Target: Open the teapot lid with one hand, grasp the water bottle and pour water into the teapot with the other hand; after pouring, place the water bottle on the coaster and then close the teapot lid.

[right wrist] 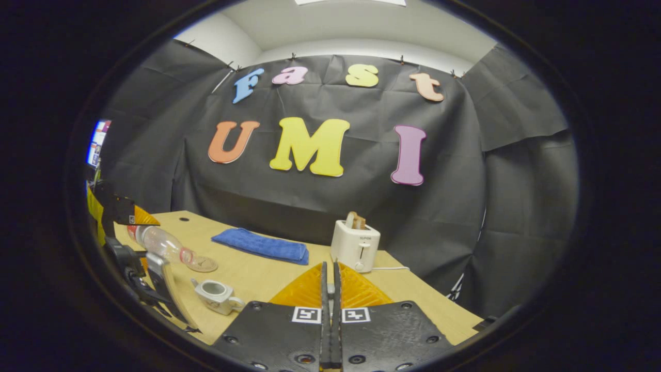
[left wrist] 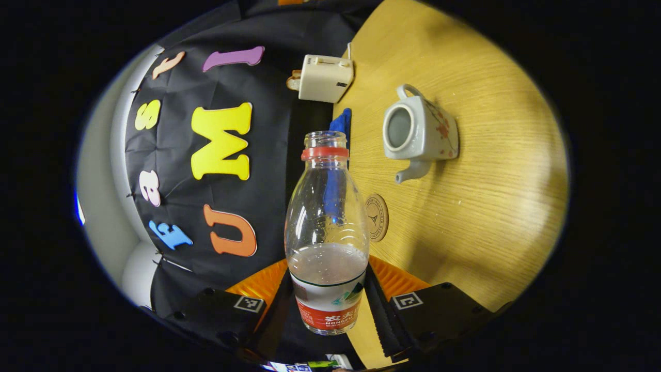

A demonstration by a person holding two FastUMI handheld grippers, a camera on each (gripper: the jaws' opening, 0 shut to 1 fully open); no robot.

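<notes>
Both left fingers grip your slippery, light bottle low; right gripper closed, empty; teapot fragile.

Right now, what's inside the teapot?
The teapot stands lidless on the table. Through its mouth, the left gripper view shows a pale inner wall and shadow; no water surface is clear, and the bottom is hidden. The bottle is still partly full.

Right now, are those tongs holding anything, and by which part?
The left tongs grip the water bottle around its labelled lower body. The right tongs are closed with nothing visible between them.
</notes>
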